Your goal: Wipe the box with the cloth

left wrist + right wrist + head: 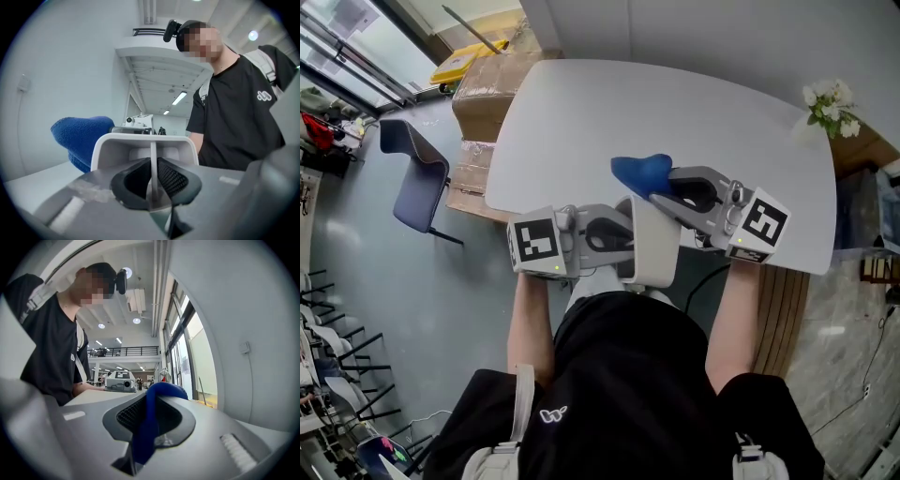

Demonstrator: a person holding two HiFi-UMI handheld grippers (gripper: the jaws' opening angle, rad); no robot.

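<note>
Both sets of jaws clamped, left gripper (151, 183) on box (140, 140) wall, right gripper (146, 427) on blue cloth (164, 389)

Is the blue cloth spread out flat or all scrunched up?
Scrunched up. The cloth bulges as a rounded lump beyond the right gripper, whose jaws are shut on a fold of it. None of it lies flat.

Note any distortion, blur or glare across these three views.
Head view: even daylight, sharp, no glare on the white table, wide-angle bending at the edges. Left gripper view: fisheye with dark corners; the white box is sharp, the nearest foreground soft. Right gripper view: same fisheye; the window is washed out, the blue cloth slightly soft.
</note>
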